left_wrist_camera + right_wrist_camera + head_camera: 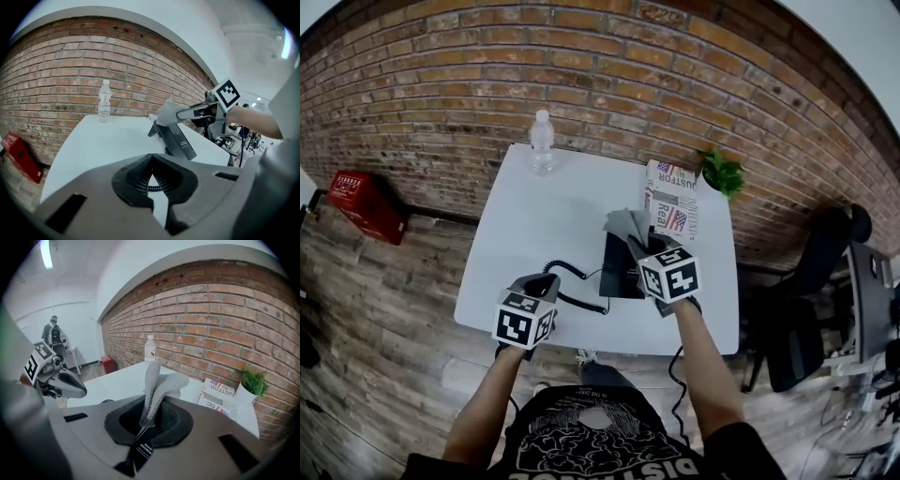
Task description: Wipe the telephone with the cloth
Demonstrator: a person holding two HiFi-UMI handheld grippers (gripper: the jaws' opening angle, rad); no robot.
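Note:
The black telephone (619,272) (177,139) stands at the front right of the white table (534,225). My right gripper (639,246) (146,422) is shut on a grey cloth (626,225) (157,383) (168,112), held over the phone's far end. The cloth's black tag hangs down between the jaws. My left gripper (546,279) (152,157) hovers near the table's front edge, left of the phone, jaws together. The coiled black cord (577,274) (152,188) lies on the table beneath it and shows through the gap behind its tips. I cannot make out the handset.
A clear water bottle (542,141) (104,101) (150,348) stands at the table's far edge by the brick wall. A magazine (670,197) (220,397) and a small plant (722,173) sit at the far right. A red box (367,202) lies on the floor left; an office chair (811,281) stands right.

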